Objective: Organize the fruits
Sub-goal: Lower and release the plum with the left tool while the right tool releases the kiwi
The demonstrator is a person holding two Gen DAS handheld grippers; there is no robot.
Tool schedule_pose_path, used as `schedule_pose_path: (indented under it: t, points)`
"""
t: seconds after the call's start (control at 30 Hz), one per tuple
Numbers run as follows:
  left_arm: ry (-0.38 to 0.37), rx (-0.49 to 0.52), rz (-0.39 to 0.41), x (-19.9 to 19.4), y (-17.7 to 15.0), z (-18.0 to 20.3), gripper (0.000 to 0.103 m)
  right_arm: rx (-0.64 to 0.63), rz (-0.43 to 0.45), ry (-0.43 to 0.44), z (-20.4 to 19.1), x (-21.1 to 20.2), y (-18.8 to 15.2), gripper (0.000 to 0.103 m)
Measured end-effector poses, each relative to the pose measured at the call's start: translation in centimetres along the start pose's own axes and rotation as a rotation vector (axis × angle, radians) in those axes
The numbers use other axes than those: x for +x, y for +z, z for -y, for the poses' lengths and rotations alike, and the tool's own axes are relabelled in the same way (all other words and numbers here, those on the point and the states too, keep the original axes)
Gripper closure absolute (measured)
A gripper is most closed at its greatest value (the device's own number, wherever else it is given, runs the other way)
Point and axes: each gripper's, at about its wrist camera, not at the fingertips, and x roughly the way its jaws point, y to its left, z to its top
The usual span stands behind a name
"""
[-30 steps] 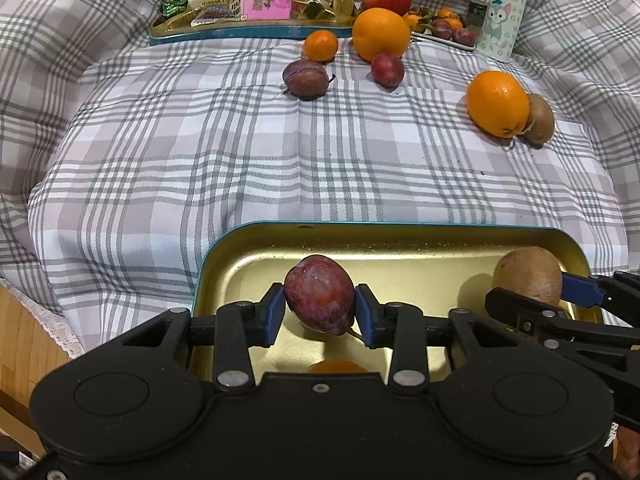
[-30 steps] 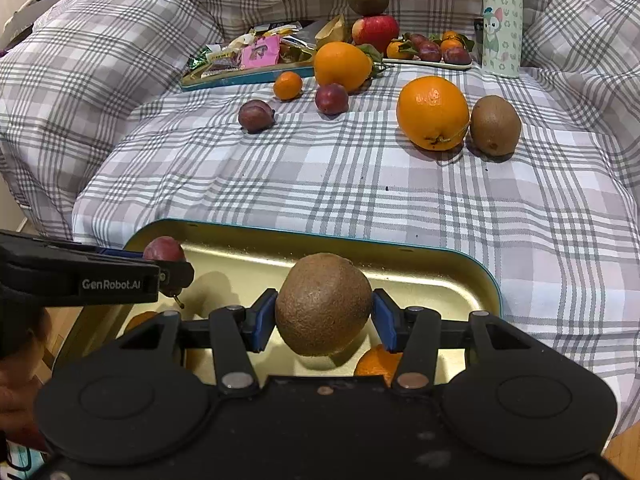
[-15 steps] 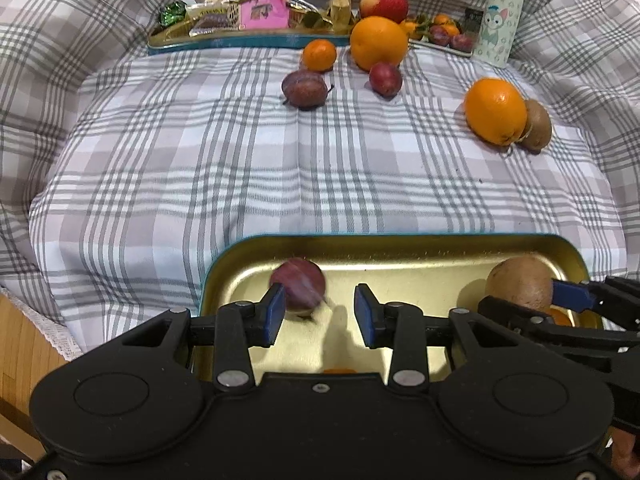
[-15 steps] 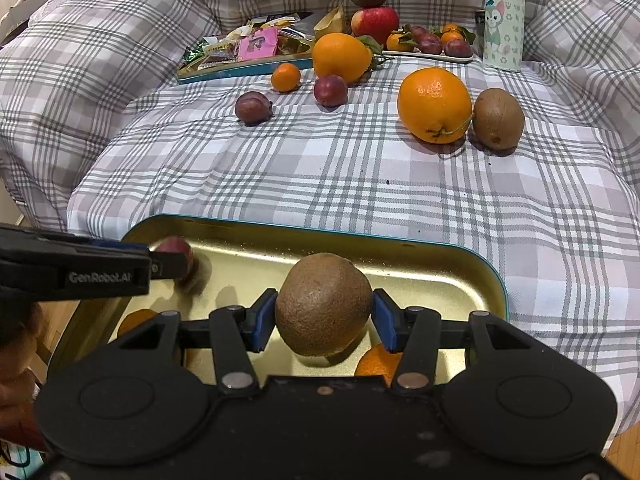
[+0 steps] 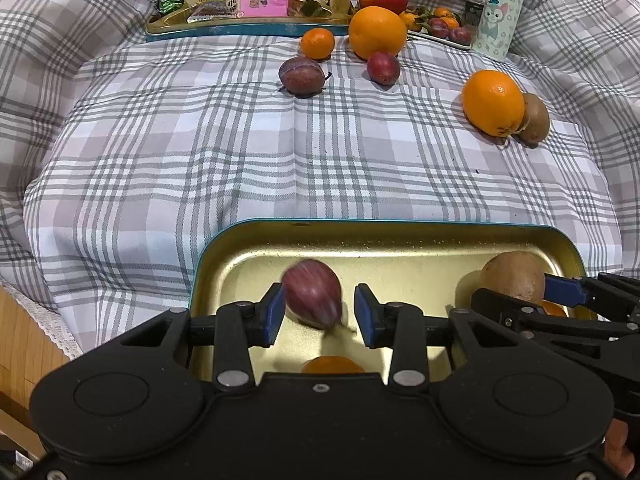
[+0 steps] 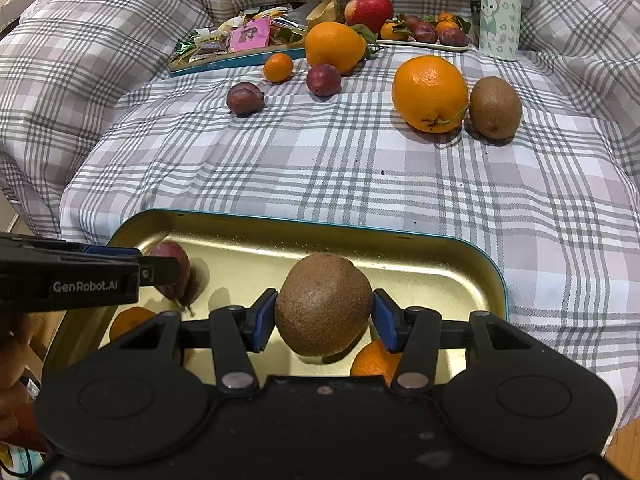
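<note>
A gold tray with a teal rim lies at the near edge of the checked cloth. My left gripper stands open over it. A dark red plum, blurred by motion, lies loose on the tray floor between the fingers, with a gap on its right side. My right gripper is shut on a brown kiwi, held just above the tray's right part. Two small mandarins sit in the tray, partly hidden by the grippers.
On the cloth beyond the tray lie a large orange beside a kiwi, two plums, a mandarin and another orange. At the back stand a snack tray, a fruit plate and a bottle.
The left gripper's jaws have parted and let go of the plum, which dropped onto the tray and is rolling there. The right gripper still grips the kiwi in the same place.
</note>
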Motion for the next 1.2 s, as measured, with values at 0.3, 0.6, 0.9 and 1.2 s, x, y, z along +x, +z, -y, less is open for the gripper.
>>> schedule_pose_path:
  t: [0.3,0.6,0.9,1.2]
  points:
    - [-0.002,0.0,-0.001,-0.1,0.0,0.1,0.057,0.01,-0.022,-0.015,0.1,0.3,-0.2,0.05]
    - [-0.008,0.002,0.004,-0.2,-0.2,0.5,0.057,0.027,0.028,0.006,0.2,-0.9,0.4,0.05]
    - [-0.008,0.003,0.012,-0.6,-0.3,0.4,0.057,0.029,0.053,0.017,-0.2,-1.8,0.5,0.05]
    - [-0.009,0.006,0.02,-1.0,-0.5,0.5,0.057,0.047,0.073,0.013,0.1,-2.3,0.6,0.05]
